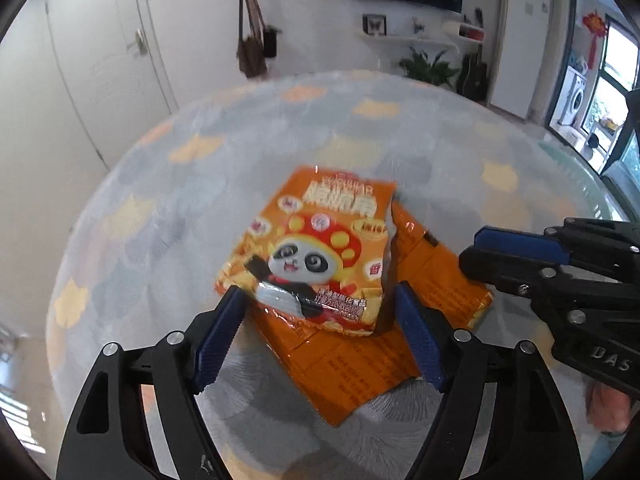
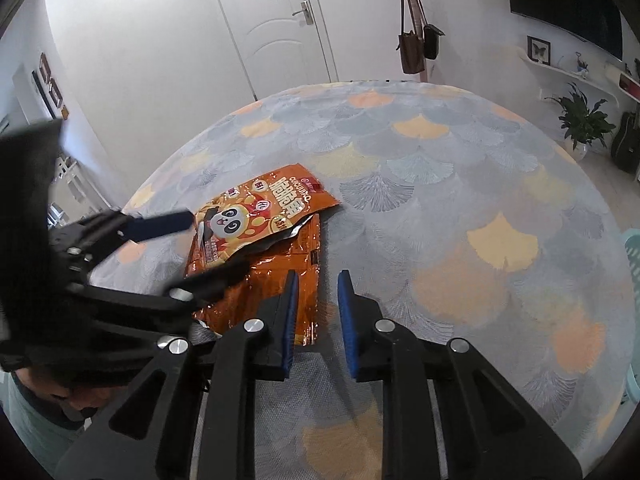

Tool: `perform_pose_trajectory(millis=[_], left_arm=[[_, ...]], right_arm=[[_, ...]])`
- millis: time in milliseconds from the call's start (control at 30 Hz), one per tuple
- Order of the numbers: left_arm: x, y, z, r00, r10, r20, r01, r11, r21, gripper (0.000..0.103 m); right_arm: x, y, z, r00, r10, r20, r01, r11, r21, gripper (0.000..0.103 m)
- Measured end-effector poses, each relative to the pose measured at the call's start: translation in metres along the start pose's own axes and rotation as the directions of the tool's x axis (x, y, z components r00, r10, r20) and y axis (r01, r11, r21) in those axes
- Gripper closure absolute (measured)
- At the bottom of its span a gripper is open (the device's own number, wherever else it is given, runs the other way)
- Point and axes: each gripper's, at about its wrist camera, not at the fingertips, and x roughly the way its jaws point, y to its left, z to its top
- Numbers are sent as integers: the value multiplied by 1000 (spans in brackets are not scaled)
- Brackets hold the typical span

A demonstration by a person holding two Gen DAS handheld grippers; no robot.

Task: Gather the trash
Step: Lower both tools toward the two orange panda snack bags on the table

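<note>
A torn orange snack bag with a panda print [image 1: 316, 256] lies flat on the round table [image 1: 168, 208]; it also shows in the right wrist view [image 2: 256, 216]. My left gripper [image 1: 320, 304] is open, its blue pads on either side of the bag's near edge. It shows from the side in the right wrist view [image 2: 212, 240]. My right gripper [image 2: 318, 284] is open with a narrow gap and empty, just above the bag's right edge. It appears at the right of the left wrist view [image 1: 472, 250].
The table carries a grey and orange fan-pattern cloth [image 2: 460, 208]. A teal basket [image 2: 634, 248] sits past the table's right edge. Behind are a white door [image 2: 276, 24], hanging bags [image 2: 416, 44], a potted plant [image 2: 580, 124] and a fridge [image 1: 524, 40].
</note>
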Motion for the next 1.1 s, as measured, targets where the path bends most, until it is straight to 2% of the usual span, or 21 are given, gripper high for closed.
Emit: perform_pose_trajectory(millis=[67, 233, 333, 367, 433, 467, 500, 600, 667, 733, 833, 867, 900, 967, 1033, 1100], left_arm=[[1, 3, -1, 1000, -11, -5, 11, 1000, -12, 30], [-2, 11, -2, 1000, -3, 13, 4, 999, -49, 44], [-5, 12, -3, 1000, 7, 20, -6, 998, -61, 61], [-6, 13, -3, 1000, 17, 24, -15, 998, -68, 70], [-7, 15, -2, 999, 4, 33, -1, 996, -90, 81], [-8, 17, -3, 999, -3, 38, 7, 995, -104, 92], [-8, 19, -3, 999, -10, 43, 15, 993, -115, 92], [-14, 21, -4, 997, -16, 70, 25, 990, -136, 93], [-18, 25, -5, 995, -35, 90, 49, 986, -160, 93], [-22, 30, -6, 993, -52, 105, 71, 979, -190, 93], [-18, 41, -1, 991, -105, 86, 122, 962, -242, 89], [-17, 43, 1, 989, -121, 84, 138, 959, -246, 77], [-17, 44, 4, 988, -126, 85, 143, 957, -251, 60], [-23, 44, 10, 990, -94, 106, 118, 960, -252, 50], [-26, 49, 12, 985, -127, 115, 154, 951, -269, 49], [-22, 53, 16, 982, -154, 108, 180, 939, -293, 40]], right_arm=[[0, -2, 0, 1000, 9, -4, -9, 1000, 7, 86], [0, -3, 0, 1000, 21, -4, -21, 1000, 11, 86], [0, 0, 0, 1000, 18, 2, -18, 1000, -3, 86], [0, 0, 0, 1000, 24, 4, -24, 1000, -4, 86], [-1, 1, 0, 999, 34, 9, -34, 999, -8, 86], [-2, 1, -1, 999, 43, 9, -43, 999, -9, 86], [-1, 2, -1, 999, 54, 6, -53, 998, -12, 85], [-1, 3, -1, 998, 62, -8, -63, 998, -22, 82], [0, 6, -1, 998, 52, -18, -53, 998, -32, 72], [0, 9, -1, 999, 39, -19, -40, 998, -43, 54], [1, 10, -1, 999, 31, -17, -32, 998, -49, 54], [2, 10, -1, 999, 30, -23, -31, 998, -47, 54], [3, 9, -1, 999, 32, -24, -33, 998, -45, 54], [1, 8, -1, 999, 41, -17, -42, 998, -40, 54], [0, 6, -1, 999, 47, -15, -47, 998, -32, 54], [1, 6, -1, 998, 53, -18, -53, 998, -27, 54]])
